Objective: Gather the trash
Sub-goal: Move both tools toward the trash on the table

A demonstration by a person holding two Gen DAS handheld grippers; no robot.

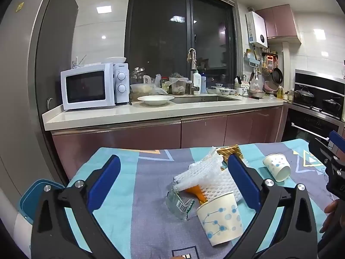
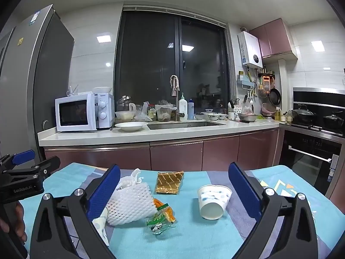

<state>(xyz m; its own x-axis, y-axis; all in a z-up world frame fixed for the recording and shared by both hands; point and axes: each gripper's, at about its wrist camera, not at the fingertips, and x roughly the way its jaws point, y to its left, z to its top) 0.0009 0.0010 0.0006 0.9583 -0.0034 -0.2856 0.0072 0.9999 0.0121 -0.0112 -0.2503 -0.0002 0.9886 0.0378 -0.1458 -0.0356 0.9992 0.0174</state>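
Observation:
Trash lies on a table under a blue patterned cloth (image 1: 129, 194). My left gripper (image 1: 175, 183) stands open above it, with nothing between the jaws. Just ahead are a white foam net (image 1: 207, 179), a tipped dotted paper cup (image 1: 220, 218), a clear wrapper (image 1: 179, 202) and an orange wrapper (image 1: 196, 192). A gold wrapper (image 1: 228, 152) and a second tipped cup (image 1: 277, 167) lie farther right. My right gripper (image 2: 172, 190) is open and empty over the gold wrapper (image 2: 170, 182), with the foam net (image 2: 129, 202), the clear wrapper (image 2: 161, 220) and the second cup (image 2: 213, 200) around it.
A kitchen counter (image 1: 151, 112) with a microwave (image 1: 90, 86), a plate and a sink runs behind the table. An oven (image 1: 312, 127) stands at the right. A blue bin lid (image 1: 32, 196) shows left of the table. A hand (image 2: 13, 220) holds the left gripper.

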